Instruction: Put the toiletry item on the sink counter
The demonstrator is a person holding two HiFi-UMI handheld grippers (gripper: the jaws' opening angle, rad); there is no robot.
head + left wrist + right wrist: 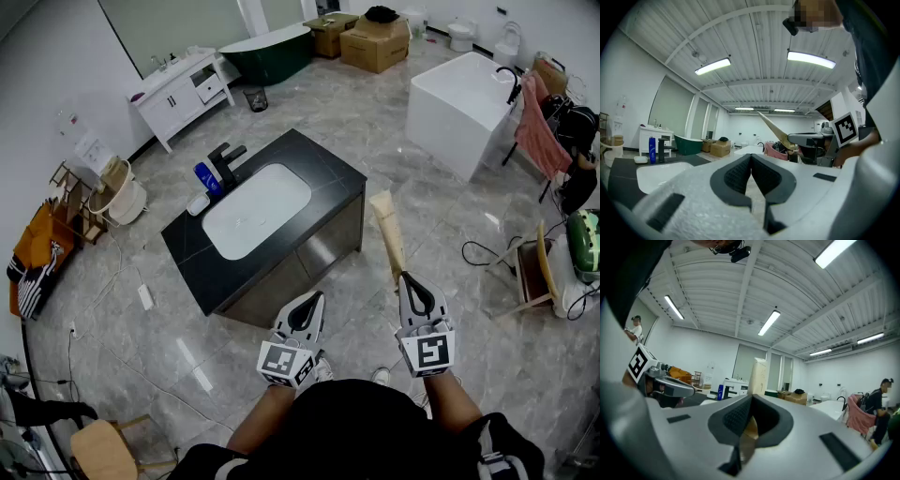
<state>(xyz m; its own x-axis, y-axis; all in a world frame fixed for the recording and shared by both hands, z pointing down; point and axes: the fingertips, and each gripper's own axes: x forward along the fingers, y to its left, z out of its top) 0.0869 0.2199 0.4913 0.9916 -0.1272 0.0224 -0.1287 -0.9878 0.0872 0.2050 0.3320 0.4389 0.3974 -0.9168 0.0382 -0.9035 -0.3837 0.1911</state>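
- Item: toiletry item – a long, flat, cream-coloured tube. We found it in the air right of centre in the head view, over the floor and well apart from the counter, broad end pointing up the frame.
- Holder: right gripper, jaws clamped on the tube's lower end. In the right gripper view the tube rose straight out from between the pads. A darker golden part sat in the bite, perhaps the cap; we could not be sure.
- Left gripper: jaws pressed together with nothing between them, lower centre, beside the right one.
- Destination: sink counter, black top with a white basin, at centre frame. A black faucet, a blue bottle and a small white dish stood along its upper-left edge.
- Handling, in our judgement: light and soft-walled, apt to flex when held by one end. A hard squeeze could deform it, and the smooth skin might slip. We judged a hold across the flat near the lower end soundest – and laying it flat safer than standing it.
- Writing: none readable on the tube, and the bottle's label was too small. The gripper cubes bore only square markers.
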